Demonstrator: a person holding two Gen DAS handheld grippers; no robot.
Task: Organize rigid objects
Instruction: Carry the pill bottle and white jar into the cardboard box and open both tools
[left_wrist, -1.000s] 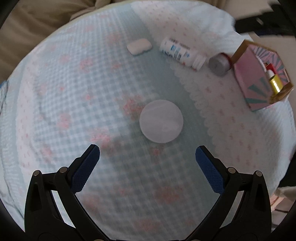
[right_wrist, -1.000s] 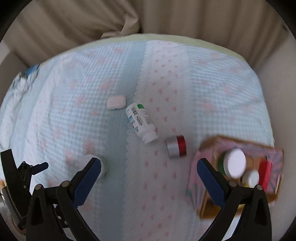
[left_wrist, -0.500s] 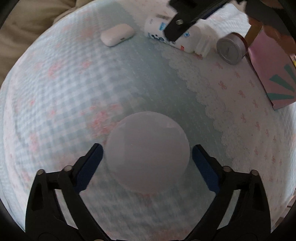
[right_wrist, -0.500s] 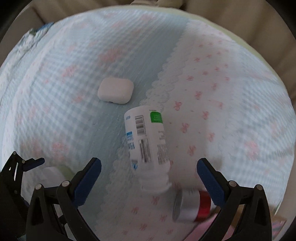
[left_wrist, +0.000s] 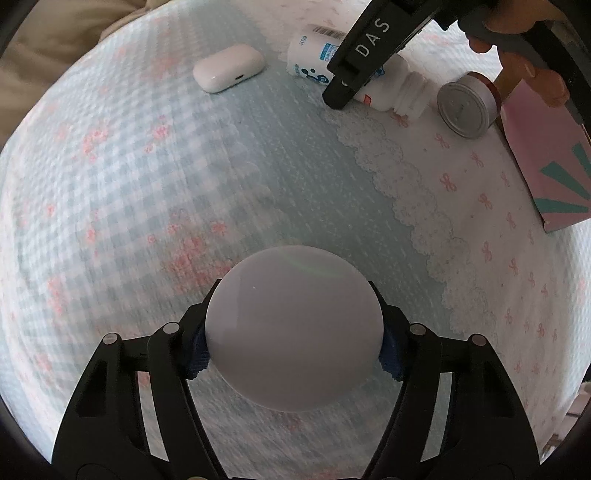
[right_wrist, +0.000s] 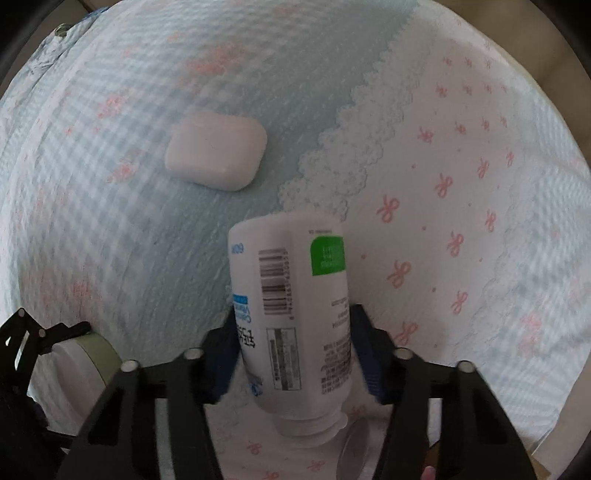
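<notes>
A round white-lidded jar (left_wrist: 293, 328) sits on the bed cover between my left gripper (left_wrist: 293, 350) fingers. The jaws are closing and both blue pads touch its sides. In the right wrist view the same jar (right_wrist: 85, 354) shows a pale green wall at the lower left. A white pill bottle (right_wrist: 291, 314) with a barcode and green label lies on its side. My right gripper (right_wrist: 295, 354) points down over it, jaws closing, with the pads against its body. One right finger (left_wrist: 362, 51) crosses the bottle (left_wrist: 391, 92) in the left wrist view.
A white earbud case (left_wrist: 229, 68) lies at the far side of the blue gingham cover (left_wrist: 110, 184). A silver and red tin (left_wrist: 465, 109) lies by the bottle's cap. A pink patterned box (left_wrist: 546, 155) stands at the right.
Both grippers came down and their jaws narrowed. The left now straddles and touches the round jar. The right dropped over the white bottle and rolled to line up with it.
</notes>
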